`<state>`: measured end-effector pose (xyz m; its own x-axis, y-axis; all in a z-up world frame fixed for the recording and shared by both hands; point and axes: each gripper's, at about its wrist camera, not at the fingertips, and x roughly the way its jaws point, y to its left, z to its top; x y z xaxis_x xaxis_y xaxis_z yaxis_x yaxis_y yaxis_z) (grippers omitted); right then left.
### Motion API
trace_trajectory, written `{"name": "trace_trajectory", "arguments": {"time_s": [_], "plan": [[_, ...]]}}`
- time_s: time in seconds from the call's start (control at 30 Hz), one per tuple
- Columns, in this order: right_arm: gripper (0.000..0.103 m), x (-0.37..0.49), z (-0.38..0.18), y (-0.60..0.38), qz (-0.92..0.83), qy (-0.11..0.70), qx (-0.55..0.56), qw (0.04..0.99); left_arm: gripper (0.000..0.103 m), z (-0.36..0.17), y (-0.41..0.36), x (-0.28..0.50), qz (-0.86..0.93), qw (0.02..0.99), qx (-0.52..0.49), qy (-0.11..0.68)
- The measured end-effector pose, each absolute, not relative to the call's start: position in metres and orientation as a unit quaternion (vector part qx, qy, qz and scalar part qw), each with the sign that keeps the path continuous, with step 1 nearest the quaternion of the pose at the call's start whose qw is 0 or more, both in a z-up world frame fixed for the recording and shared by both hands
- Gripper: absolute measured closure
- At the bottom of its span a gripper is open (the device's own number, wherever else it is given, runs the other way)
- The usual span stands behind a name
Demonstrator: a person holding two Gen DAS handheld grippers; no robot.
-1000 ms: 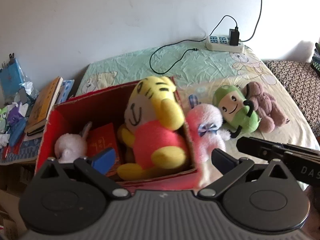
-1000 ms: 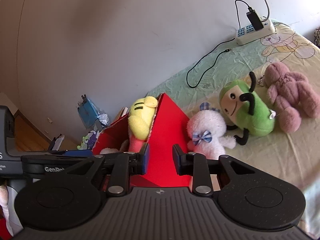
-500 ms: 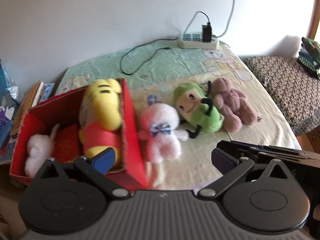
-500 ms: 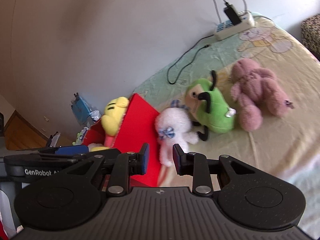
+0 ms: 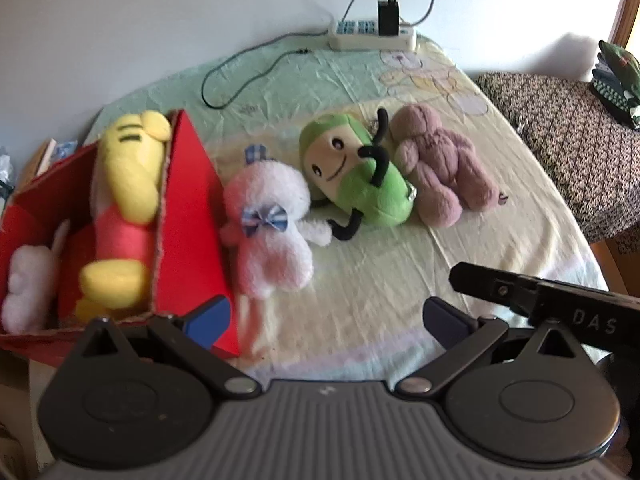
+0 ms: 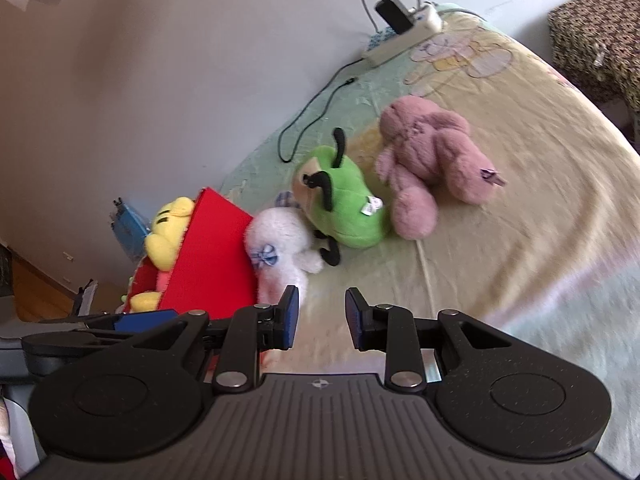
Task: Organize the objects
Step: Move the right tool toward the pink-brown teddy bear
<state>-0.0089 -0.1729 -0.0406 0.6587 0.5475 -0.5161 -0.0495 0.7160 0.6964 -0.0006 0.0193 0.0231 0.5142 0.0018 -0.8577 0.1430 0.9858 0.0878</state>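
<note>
A red box (image 5: 188, 216) (image 6: 208, 264) at the bed's left edge holds a yellow tiger plush (image 5: 128, 184) (image 6: 166, 232) and a small pale pink plush (image 5: 28, 284). Beside it on the sheet lie a white plush with a blue bow (image 5: 272, 232) (image 6: 280, 252), a green plush (image 5: 356, 176) (image 6: 344, 200) and a mauve bear (image 5: 440, 164) (image 6: 428, 152). My left gripper (image 5: 328, 316) is open wide and empty, above the sheet in front of the white plush. My right gripper (image 6: 318, 314) is partly open and empty, near the white plush; it also shows in the left wrist view (image 5: 540, 300).
A power strip (image 5: 372, 34) (image 6: 404, 38) with a black cable lies at the bed's far edge by the wall. A brown patterned surface (image 5: 568, 128) with folded clothes stands to the right. Books and clutter lie left of the box.
Both grippers have swung right, away from the box toward the plush toys on the sheet. The right gripper's jaws look a little wider. No object has moved.
</note>
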Motion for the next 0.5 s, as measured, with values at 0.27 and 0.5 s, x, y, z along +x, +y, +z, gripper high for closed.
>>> {"name": "trace_trajectory", "arguments": {"time_s": [0.27,0.5], "plan": [[0.073,-0.007,-0.051,-0.185,0.129,0.387,0.331,0.851,0.001,-0.006,0.014,0.018,-0.084,0.853,0.069,0.511],[0.073,0.008,-0.062,-0.212,0.057,0.387,0.339,0.856,0.001,-0.032,0.014,0.031,-0.147,0.835,0.035,0.53]]}}
